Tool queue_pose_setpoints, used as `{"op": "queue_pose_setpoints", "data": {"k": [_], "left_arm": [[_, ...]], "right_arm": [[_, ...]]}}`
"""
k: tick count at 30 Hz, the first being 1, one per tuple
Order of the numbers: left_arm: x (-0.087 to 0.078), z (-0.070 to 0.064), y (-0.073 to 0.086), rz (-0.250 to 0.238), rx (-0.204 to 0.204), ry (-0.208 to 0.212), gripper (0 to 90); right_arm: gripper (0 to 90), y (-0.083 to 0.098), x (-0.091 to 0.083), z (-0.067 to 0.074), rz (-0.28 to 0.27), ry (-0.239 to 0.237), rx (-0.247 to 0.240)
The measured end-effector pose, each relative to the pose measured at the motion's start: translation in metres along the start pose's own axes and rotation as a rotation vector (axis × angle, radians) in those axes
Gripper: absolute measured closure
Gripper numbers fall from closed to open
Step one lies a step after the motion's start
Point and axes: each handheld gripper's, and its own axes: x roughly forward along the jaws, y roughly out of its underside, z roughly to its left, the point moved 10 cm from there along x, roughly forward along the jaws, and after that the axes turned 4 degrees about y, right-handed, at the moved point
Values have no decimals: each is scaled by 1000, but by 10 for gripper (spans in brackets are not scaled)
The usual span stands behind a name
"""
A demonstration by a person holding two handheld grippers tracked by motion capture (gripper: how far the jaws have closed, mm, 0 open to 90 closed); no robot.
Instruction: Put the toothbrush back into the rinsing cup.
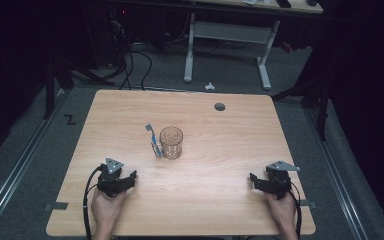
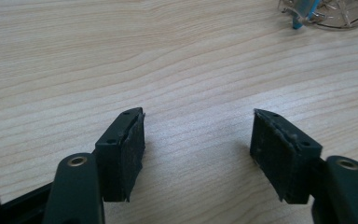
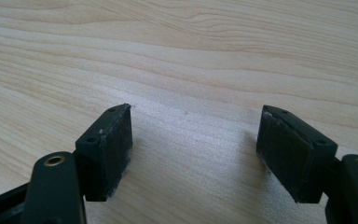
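Both your grippers, left gripper (image 1: 131, 176) and right gripper (image 1: 252, 178), rest low on the table (image 1: 220, 145), jaws spread wide, gripping nothing; glass (image 1: 171, 142) and toothbrush (image 1: 153, 139) wait ahead.

- Glass cup (image 2: 328, 13) running off the upper right edge of the left gripper view, only its base showing.
- Blue toothbrush (image 2: 301, 17) being cropped there alike.
- Forearms leaving the high view's bottom edge.
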Motion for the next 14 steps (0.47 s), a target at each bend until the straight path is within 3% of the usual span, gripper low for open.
{"op": "queue_pose_setpoints", "data": {"k": [7, 11, 14], "left_arm": [[0, -1, 0, 4, 4, 9, 332], [1, 0, -1, -6, -15, 27, 332], [1, 0, -1, 4, 2, 6, 329]], "right_arm": [[269, 0, 0, 0, 0, -1, -2], [268, 0, 0, 0, 0, -1, -1], [267, 0, 0, 1, 0, -6, -8]]}}
